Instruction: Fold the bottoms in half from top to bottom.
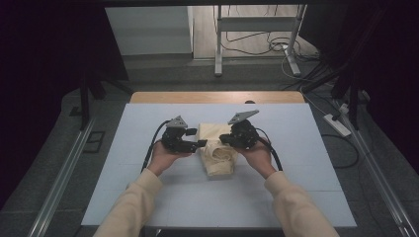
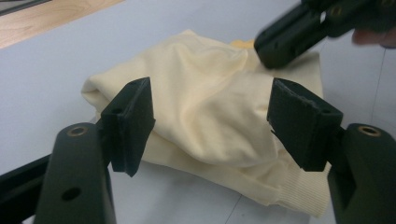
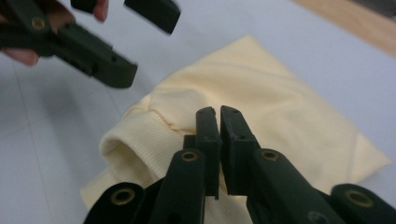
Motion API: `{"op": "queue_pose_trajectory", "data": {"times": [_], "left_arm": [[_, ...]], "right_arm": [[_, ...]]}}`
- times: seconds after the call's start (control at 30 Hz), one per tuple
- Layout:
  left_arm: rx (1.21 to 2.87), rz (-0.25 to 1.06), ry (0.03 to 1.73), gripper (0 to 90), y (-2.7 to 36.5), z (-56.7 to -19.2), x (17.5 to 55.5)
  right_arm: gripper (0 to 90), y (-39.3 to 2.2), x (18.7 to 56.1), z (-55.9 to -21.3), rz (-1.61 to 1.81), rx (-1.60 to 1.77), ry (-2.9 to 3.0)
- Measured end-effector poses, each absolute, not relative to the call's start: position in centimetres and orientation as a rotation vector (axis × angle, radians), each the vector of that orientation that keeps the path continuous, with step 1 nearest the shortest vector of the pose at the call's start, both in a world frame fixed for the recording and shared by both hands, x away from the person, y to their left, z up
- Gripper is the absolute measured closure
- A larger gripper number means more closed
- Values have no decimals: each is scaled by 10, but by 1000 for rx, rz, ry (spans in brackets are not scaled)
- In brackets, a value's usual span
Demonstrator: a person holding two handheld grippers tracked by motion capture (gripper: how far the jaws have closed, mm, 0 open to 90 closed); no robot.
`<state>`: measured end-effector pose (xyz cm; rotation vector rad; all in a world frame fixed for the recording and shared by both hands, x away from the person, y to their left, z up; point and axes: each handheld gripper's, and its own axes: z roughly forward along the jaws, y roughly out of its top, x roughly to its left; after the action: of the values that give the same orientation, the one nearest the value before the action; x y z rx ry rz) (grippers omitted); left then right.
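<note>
A folded pale yellow garment (image 1: 217, 153) with ribbed cuffs lies in the middle of the white table (image 1: 296, 173). My left gripper (image 1: 201, 143) sits at the garment's left side. In the left gripper view its jaws stand open (image 2: 210, 123), with a bulging fold of the garment (image 2: 205, 102) in front of and between them; the pads do not press on it. My right gripper (image 1: 223, 139) hovers at the garment's right side. Its jaws are shut (image 3: 218, 121) with nothing between them, just above the garment (image 3: 280, 116) near a ribbed cuff (image 3: 126, 144).
Each gripper appears in the other's view: the right gripper (image 2: 285, 44) at the upper right, the left gripper (image 3: 116, 7) at the upper left. A wooden strip (image 1: 217, 97) runs along the table's far edge. Beyond it are a metal stand (image 1: 217, 44), cables and a power strip (image 1: 337, 124).
</note>
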<state>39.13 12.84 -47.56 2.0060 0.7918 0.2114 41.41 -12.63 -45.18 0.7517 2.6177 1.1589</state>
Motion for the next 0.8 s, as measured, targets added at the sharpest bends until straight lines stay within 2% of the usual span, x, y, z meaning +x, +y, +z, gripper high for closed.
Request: {"op": "queue_pose_trajectory", "data": {"times": [0.33, 0.8], "left_arm": [[2009, 211, 803, 312, 128, -477, 392], [2020, 208, 806, 307, 127, -480, 392]], "right_arm": [[890, -121, 380, -491, 1085, 661, 2752], [891, -126, 374, -508, 1199, 726, 2704]]}}
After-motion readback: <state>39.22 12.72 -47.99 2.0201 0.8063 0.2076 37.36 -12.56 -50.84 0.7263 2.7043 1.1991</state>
